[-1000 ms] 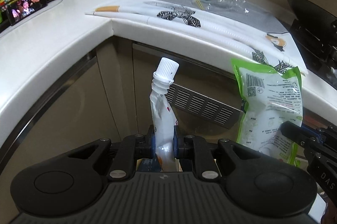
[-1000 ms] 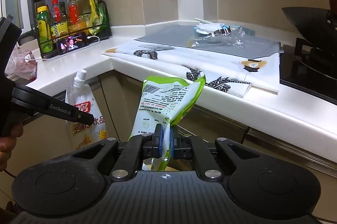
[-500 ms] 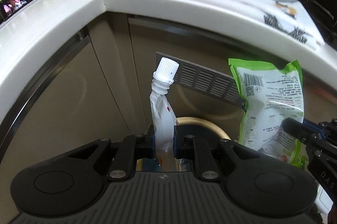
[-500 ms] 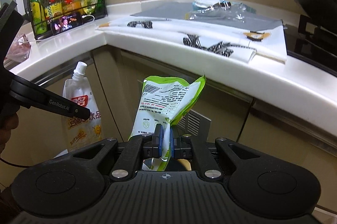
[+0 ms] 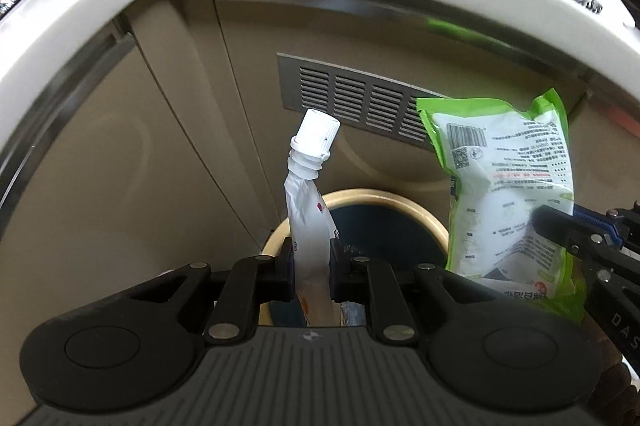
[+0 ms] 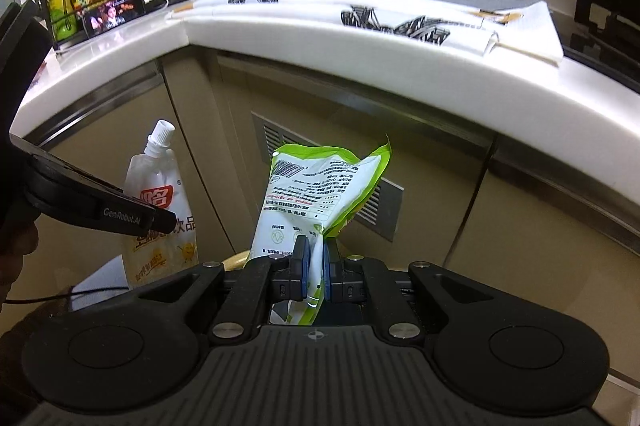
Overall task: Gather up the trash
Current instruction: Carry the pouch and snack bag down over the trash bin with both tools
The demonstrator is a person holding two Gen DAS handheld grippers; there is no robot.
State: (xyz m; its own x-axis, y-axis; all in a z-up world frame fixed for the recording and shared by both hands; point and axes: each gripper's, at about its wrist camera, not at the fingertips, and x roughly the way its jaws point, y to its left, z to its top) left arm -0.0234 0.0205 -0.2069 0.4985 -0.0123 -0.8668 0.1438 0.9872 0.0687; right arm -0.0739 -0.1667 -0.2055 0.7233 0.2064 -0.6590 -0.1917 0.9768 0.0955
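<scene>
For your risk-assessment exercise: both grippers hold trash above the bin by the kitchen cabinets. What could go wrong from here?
1. The green bag, pinched by the right gripper, hangs beside the bin's rim rather than over its opening; released now, it may land on the floor.
2. The left gripper grips the spout pouch low down, so its capped top could tip and catch the rim.
3. The two grippers sit close together and could collide.

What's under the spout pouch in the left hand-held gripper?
A round bin with a tan rim and dark inside sits below the spout pouch. The left hand-held gripper covers its near side; contents unreadable.
</scene>
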